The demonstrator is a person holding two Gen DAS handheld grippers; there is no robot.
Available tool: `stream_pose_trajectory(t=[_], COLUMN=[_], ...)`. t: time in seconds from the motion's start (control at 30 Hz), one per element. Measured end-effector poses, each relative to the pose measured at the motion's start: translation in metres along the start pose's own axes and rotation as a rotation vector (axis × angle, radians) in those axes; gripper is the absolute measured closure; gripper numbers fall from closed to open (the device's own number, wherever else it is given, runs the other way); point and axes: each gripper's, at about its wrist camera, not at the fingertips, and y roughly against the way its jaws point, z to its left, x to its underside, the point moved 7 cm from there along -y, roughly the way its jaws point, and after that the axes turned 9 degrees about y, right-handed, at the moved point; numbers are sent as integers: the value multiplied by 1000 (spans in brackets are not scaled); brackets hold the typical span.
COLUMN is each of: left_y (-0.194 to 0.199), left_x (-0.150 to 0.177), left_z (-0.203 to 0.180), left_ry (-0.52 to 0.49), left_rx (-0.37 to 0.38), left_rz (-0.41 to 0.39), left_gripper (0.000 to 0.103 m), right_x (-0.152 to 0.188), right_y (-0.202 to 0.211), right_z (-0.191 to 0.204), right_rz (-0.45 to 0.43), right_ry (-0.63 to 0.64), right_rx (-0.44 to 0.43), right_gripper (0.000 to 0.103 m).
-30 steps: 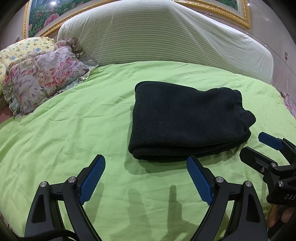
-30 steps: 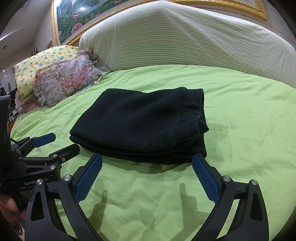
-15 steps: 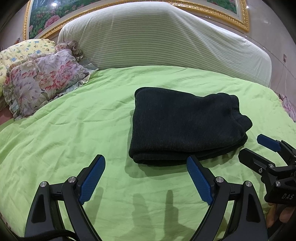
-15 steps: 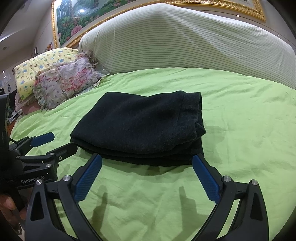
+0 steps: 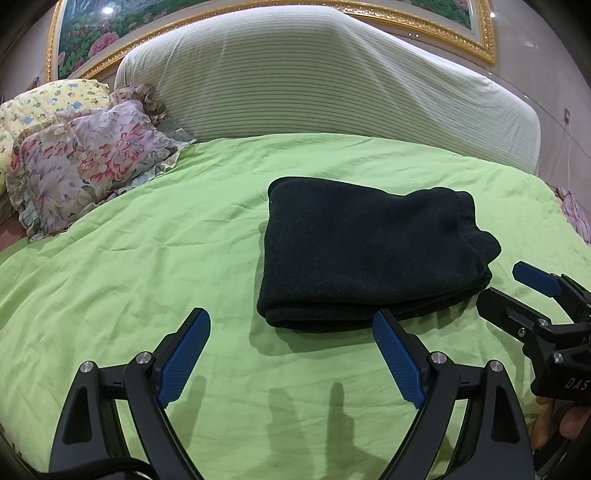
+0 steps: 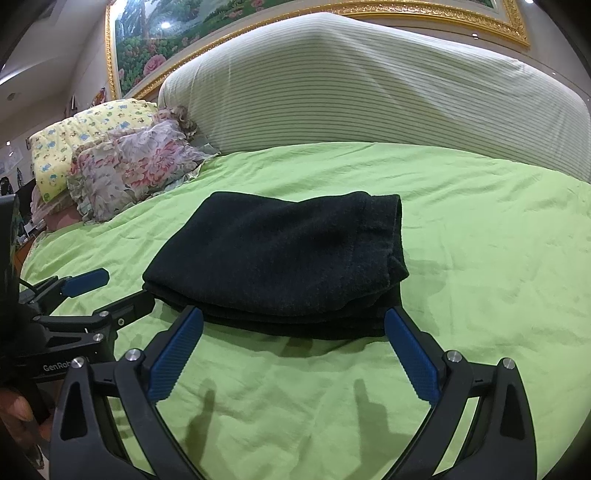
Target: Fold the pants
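Note:
The black pants lie folded into a thick rectangular stack on the green bedsheet; the same pants fill the middle of the right wrist view. My left gripper is open and empty, hovering just short of the stack's near left corner. My right gripper is open too, its blue pads straddling the stack's near edge without touching it. Each gripper also shows at the side of the other's view: the right gripper and the left gripper.
A large striped cushion stands against the headboard behind the pants. Floral pillows and a yellow patterned pillow are piled at the far left. A gold-framed painting hangs above. A hand holds the right gripper.
Both grippers have drawn back slightly from the folded pants, which now sit a little lower and smaller in both views. The pants have not moved and both grippers stay open.

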Motion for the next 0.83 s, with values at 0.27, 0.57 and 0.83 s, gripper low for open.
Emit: stream_pose_trajectory(t=[0.27, 0.57, 0.83], left_y=[3, 12, 13], left_x=[-2, -8, -13], left_z=[2, 2, -6], left_ry=[9, 15, -5], left_rx=[-21, -25, -35], left_rz=[-20, -44, -26], left_gripper=[13, 13, 12], right_x=[-3, -7, -4], right_y=[2, 3, 1], right_z=[2, 2, -4], right_rz=[-8, -6, 9], right_ry=[-2, 10, -28], right_rx=[-4, -12, -13], right_gripper=[4, 4, 3])
